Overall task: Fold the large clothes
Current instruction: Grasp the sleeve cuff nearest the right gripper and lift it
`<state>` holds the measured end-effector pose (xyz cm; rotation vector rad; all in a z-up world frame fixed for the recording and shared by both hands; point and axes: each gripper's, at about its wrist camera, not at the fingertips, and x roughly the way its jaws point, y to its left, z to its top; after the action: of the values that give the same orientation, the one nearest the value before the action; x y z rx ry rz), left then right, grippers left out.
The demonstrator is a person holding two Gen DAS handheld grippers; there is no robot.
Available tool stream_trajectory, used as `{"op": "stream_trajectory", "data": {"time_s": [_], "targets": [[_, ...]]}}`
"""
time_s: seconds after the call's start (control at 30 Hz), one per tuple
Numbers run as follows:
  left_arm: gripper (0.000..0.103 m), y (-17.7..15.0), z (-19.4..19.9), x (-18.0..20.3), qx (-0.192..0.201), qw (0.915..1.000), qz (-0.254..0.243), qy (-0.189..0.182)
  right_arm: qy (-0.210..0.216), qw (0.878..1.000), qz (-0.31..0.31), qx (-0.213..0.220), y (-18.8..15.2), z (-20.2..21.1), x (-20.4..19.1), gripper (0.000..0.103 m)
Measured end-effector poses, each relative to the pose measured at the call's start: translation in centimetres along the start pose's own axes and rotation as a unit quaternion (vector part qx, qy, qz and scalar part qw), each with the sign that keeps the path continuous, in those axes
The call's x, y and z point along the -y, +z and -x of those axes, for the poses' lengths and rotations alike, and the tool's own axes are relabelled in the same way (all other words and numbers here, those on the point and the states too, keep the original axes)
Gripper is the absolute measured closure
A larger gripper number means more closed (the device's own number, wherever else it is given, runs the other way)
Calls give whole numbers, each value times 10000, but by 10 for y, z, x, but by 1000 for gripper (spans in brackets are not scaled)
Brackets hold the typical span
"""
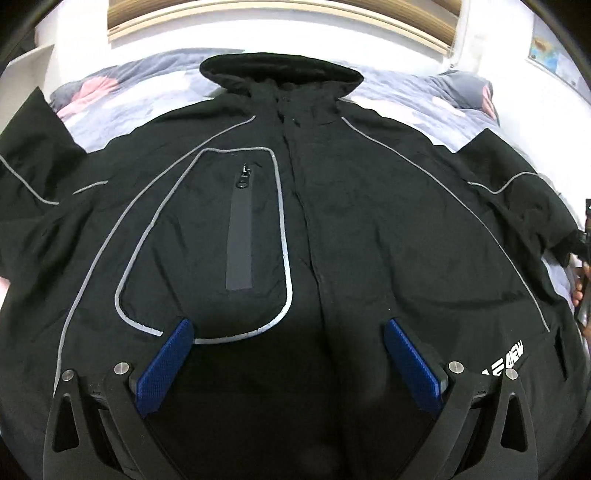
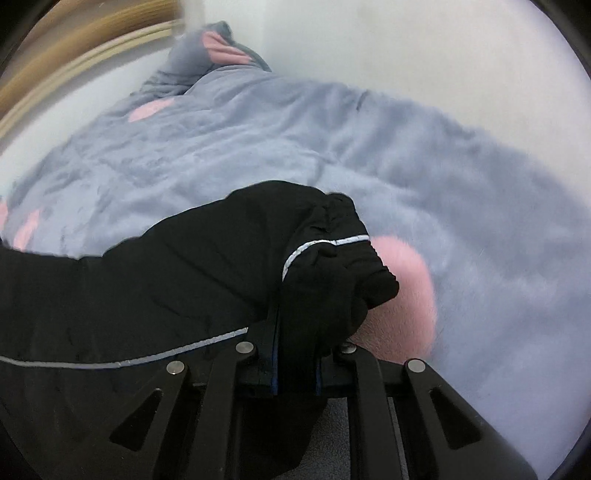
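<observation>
A black hooded jacket [image 1: 332, 221] with grey piping lies front-up, spread on the bed, hood at the far end and both sleeves stretched out. My left gripper [image 1: 288, 332] is open, its blue pads [image 1: 166, 365] above the jacket's lower front, holding nothing. My right gripper [image 2: 295, 354] is shut on the jacket's right sleeve cuff [image 2: 332, 269], which bunches up between the fingers. The right gripper also shows at the far right edge of the left wrist view [image 1: 583, 251], at the sleeve end.
A blue-grey fleece blanket [image 2: 369, 147] with pink patches covers the bed. A wooden headboard [image 1: 258, 14] and white wall lie beyond the hood. A white wall runs along the bed's right side.
</observation>
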<state>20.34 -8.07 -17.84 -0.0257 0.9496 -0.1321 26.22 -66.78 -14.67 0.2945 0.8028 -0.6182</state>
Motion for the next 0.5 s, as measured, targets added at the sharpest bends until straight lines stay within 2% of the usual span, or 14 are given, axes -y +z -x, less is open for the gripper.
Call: {"op": "stream_trajectory", "data": {"time_s": [0.1,0.2,0.33,0.5], "targets": [[0,-1,-4,0,-19,10000,-44,-35,54,10000,-5,-30,6,7,1,87],[0,-2,-3,1,-4,10000,-48,-58,277,9996,-99,42,12,32,2,87],[0,1,8,-1,-36,9997,-15,-240,841,9957,-258,303,32,86,-6,87],[0,16,42,-5,267,9989,-21,-382,1379,9866,210,849,54,172,-59,87]]}}
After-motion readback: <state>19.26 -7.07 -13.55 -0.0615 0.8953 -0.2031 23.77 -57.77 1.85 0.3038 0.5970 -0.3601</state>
